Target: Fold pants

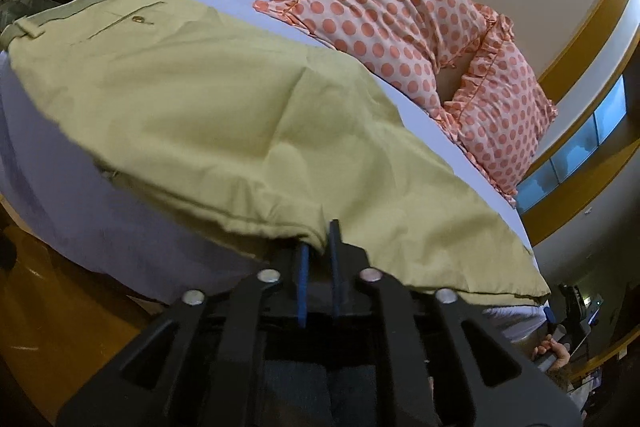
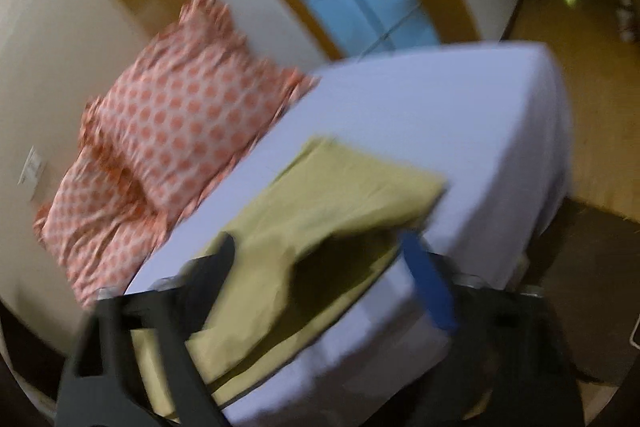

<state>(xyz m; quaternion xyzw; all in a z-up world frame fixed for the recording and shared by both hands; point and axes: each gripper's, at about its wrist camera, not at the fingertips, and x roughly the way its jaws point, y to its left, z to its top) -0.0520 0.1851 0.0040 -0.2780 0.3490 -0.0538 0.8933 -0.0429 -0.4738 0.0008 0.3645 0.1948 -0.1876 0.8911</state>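
Khaki pants (image 1: 224, 99) lie on bed (image 1: 60, 195), long axis waistband-far to hem-near. Left gripper (image 1: 318, 251) pinches hem; right gripper (image 2: 320, 255) fingers spread, fabric between.

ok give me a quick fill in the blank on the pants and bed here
1. The pants are ____ in colour.
2. They lie on a bed with a pale ____ sheet.
3. The pillows bear orange ____.
4. The left gripper is shut on the pants' ____.

Missing words: khaki; lavender; dots; hem

L tongs (image 1: 318, 247) nearly closed (pinching), R tongs (image 2: 320, 251) spread wide.
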